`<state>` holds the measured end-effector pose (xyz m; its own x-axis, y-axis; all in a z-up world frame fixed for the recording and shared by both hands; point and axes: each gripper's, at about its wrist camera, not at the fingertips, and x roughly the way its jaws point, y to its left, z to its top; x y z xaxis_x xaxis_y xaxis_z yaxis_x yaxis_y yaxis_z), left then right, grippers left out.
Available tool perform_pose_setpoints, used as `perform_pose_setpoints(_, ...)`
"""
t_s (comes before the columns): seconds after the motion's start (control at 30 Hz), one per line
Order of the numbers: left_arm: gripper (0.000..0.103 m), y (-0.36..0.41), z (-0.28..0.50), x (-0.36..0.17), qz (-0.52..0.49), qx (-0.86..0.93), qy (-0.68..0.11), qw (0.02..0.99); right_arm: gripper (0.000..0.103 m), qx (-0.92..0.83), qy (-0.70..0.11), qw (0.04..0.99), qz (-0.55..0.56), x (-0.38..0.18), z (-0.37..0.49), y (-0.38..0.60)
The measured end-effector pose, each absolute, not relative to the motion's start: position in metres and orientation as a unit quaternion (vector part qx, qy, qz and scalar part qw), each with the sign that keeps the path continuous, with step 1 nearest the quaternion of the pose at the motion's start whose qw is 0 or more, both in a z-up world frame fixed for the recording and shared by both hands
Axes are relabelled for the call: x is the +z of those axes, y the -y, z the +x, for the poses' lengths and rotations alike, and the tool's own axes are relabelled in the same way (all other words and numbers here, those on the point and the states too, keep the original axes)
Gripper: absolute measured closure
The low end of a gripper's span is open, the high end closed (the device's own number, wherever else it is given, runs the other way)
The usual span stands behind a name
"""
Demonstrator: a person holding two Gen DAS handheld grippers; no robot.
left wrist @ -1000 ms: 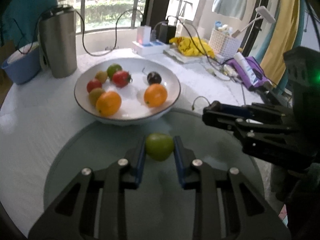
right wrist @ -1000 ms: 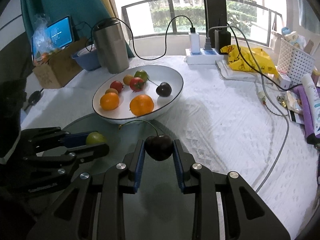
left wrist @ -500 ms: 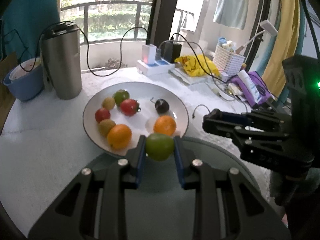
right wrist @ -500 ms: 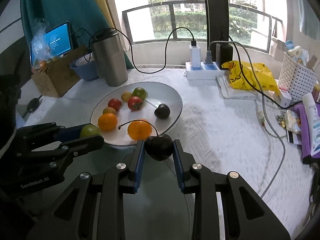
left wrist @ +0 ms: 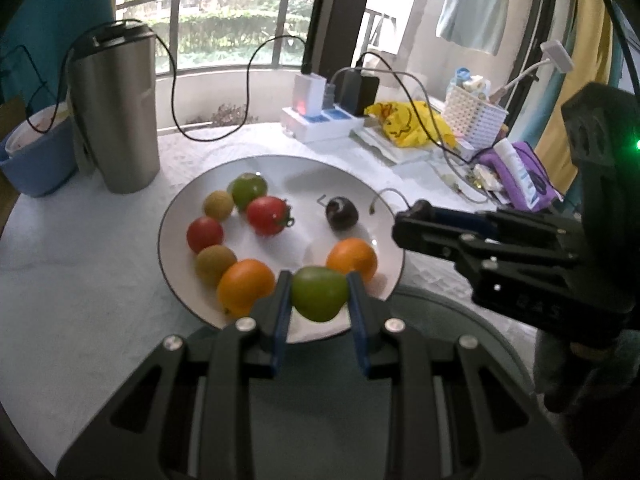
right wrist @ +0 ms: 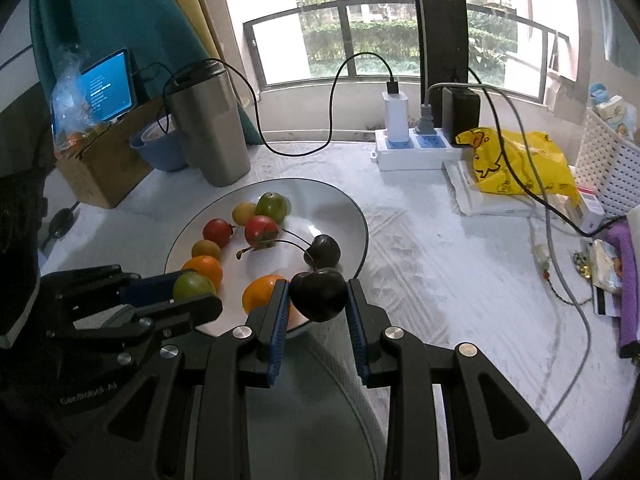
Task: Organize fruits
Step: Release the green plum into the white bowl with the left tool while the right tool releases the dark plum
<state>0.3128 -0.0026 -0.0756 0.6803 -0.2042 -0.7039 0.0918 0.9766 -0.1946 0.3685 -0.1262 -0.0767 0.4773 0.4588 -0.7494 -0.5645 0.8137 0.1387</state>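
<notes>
With my left gripper (left wrist: 319, 312) clamped on a green fruit (left wrist: 319, 293) and my right gripper (right wrist: 318, 312) on a dark cherry (right wrist: 318, 294), both over the plate's (left wrist: 172, 216) near rim, I fear either fruit dropped here rolls off.

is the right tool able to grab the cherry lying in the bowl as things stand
Probably not yet: the right tool is already shut on a dark cherry, so nothing more fits between its pads. The path to the cherry in the bowl looks otherwise open.
</notes>
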Motion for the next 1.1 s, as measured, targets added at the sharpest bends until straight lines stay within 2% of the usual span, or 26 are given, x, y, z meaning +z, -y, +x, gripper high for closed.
perform_pose_setpoints(0.63,0.074,-0.001,0.322,-0.085,-0.08,-0.077,-0.412,0.904,0.073,0.297,-0.419,0.856,-0.063,-0.087,0.383,0.115)
perform_pose_setpoints(0.73,0.073,-0.001,0.32,-0.084,-0.081,-0.078,-0.411,0.905,0.065,0.292,-0.421,0.857,-0.062,-0.086,0.384,0.116)
perform_pose_setpoints(0.83,0.073,-0.001,0.319,-0.082,-0.083,-0.078,-0.409,0.905,0.065,0.291,-0.419,0.858,-0.062,-0.083,0.381,0.118)
perform_pose_setpoints(0.93,0.067,-0.002,0.317,-0.078,-0.087,-0.078,-0.404,0.907,0.065,0.291,-0.415,0.86,-0.062,-0.078,0.378,0.12)
perform_pose_setpoints(1.0,0.06,-0.002,0.314,-0.076,-0.088,-0.078,-0.401,0.909,0.065,0.29,-0.413,0.861,-0.063,-0.075,0.375,0.12)
perform_pose_setpoints(1.1,0.059,-0.003,0.309,-0.071,-0.089,-0.077,-0.395,0.911,0.065,0.289,-0.409,0.863,-0.063,-0.071,0.37,0.121)
